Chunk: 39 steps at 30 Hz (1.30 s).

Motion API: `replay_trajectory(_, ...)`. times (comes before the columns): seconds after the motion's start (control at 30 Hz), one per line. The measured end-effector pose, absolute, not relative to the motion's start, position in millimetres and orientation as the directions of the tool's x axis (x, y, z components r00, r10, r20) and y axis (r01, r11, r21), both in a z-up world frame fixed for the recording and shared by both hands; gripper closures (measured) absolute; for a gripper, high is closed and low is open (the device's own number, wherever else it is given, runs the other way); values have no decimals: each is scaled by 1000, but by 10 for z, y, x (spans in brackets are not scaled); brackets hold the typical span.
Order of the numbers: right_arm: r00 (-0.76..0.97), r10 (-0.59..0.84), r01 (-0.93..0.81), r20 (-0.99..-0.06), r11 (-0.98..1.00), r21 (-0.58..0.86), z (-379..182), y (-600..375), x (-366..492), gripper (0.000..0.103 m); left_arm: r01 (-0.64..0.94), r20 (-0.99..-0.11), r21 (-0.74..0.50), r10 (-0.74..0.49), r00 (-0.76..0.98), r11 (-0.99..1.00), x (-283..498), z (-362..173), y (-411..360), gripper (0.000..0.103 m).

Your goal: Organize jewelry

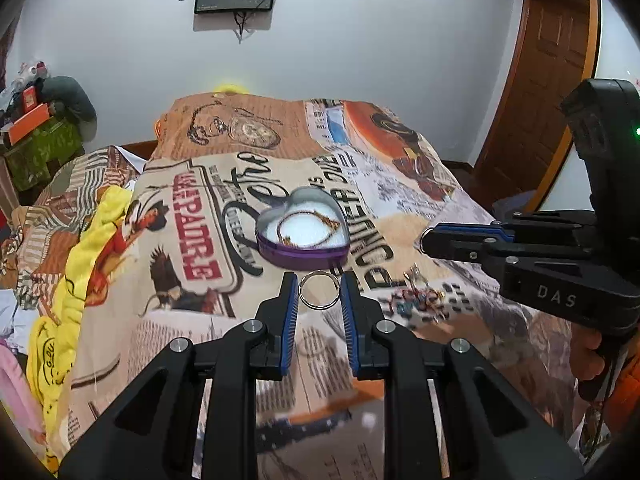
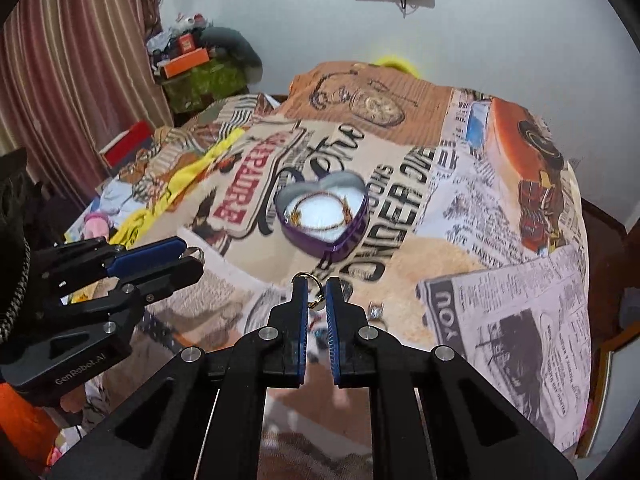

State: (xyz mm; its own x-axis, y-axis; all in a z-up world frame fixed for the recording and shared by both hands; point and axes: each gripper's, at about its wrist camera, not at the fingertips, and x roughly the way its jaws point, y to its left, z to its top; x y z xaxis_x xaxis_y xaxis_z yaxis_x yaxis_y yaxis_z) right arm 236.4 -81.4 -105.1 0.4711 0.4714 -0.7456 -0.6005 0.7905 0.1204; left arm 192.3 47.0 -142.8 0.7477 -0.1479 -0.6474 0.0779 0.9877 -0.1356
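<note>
While gripped: two rings [image 1: 319,289], tongs [image 1: 319,280].

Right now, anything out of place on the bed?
Yes: a small tangle of loose jewelry lies on the printed bedspread, outside the heart tin. It is hard to pick out against the busy pattern.

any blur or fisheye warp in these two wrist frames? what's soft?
Left wrist view: door frame and corners bow with dark vignette; silver ring in the left claw is sharp, loose jewelry pile is smeared. Right wrist view: purple heart-shaped tin looks motion-blurred; gold ring in the right claw is soft.
</note>
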Motion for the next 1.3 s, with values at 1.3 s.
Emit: replay_trajectory(1.3,333,486,-630,-808,752,192,-1424,-320,3407,95,60,-716,-192,-182,674,980,3134,-1858,789,83)
